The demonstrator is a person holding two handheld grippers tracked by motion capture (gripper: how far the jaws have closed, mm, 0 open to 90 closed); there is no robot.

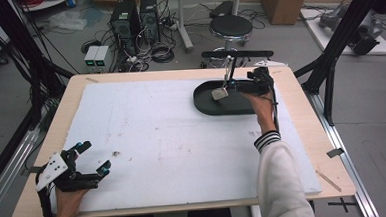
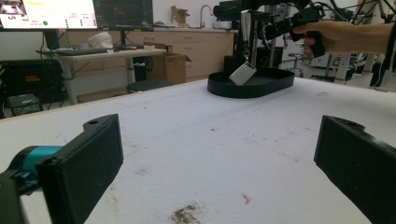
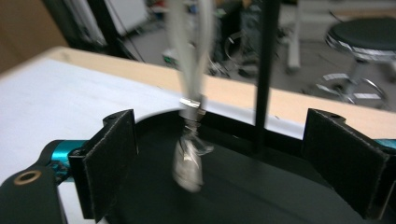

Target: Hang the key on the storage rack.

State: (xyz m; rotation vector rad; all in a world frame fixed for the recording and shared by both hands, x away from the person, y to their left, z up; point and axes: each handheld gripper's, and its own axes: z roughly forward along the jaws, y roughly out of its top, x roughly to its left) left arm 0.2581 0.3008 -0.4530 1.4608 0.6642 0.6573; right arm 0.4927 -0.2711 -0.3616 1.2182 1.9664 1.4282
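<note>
**A:** Judging by where the jaws stood, which step was it?

**B:** The let-go, I'd say. The right gripper (image 3: 219, 158) was over the black tray (image 1: 206, 105) with its jaws spread wide. The silvery tag (image 3: 188, 161) hung between them, and neither pad pressed on it. Nothing was grasped.

**A:** And the tag itself?

**B:** It dangled on its pale strap (image 3: 189, 56) from the crossbar of the stand (image 1: 236, 53), which rose from the tray's far side. The tag sat low over the tray floor, toward the tray's left end, and it was tilted. It was blurred in the right gripper view, so I couldn't tell whether its lower edge touched the floor.

**A:** The other hand?

**B:** The left gripper (image 1: 96, 157) was well away from the tray, off toward the near left corner of the table. It rested on the white mat (image 1: 157, 130) with its jaws released and nothing between them.

**A:** So what did the next move call for?

**B:** Probably backing the right gripper straight out, away from the tray toward the person. The jaws needed to be kept wide so no pad brushed the tag or caught the strap. The thin black post (image 3: 261, 93) stood just beyond the tag, so a sideways sweep risked knocking the stand. The left gripper had no part in it.
</note>
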